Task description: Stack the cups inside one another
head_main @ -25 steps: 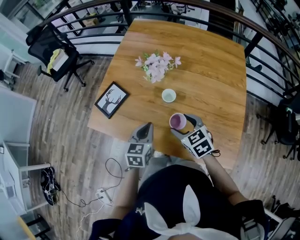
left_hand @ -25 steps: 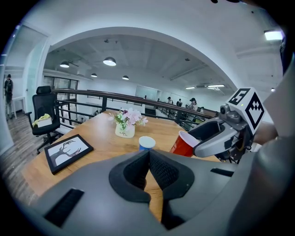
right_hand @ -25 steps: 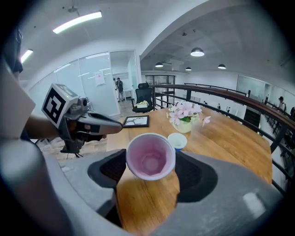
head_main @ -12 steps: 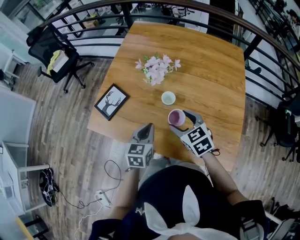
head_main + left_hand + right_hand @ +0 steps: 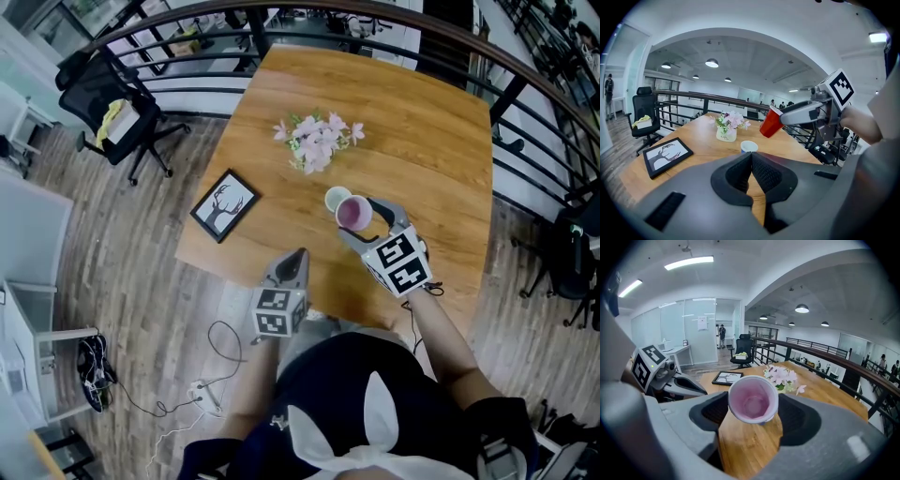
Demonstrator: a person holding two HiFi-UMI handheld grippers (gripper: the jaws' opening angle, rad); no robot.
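Observation:
A red cup (image 5: 353,213) with a pale inside hangs above the table, tilted, with my right gripper (image 5: 362,221) shut on it. In the right gripper view the red cup (image 5: 753,400) fills the gap between the jaws, mouth towards the camera. A small white-rimmed cup (image 5: 334,198) stands upright on the wooden table (image 5: 422,141), just beyond and left of the red one. The left gripper view shows that white-rimmed cup (image 5: 749,146) below the red cup (image 5: 771,122). My left gripper (image 5: 297,257) is shut and holds nothing, hovering at the table's near edge.
A vase of pink flowers (image 5: 316,142) stands past the cups. A framed deer picture (image 5: 225,204) lies near the table's left edge. An office chair (image 5: 108,98) and a curved black railing (image 5: 525,70) surround the table. Cables lie on the floor (image 5: 202,375).
My right gripper has carried the red cup away from me, up to the white-rimmed cup. The left gripper has stayed where it was.

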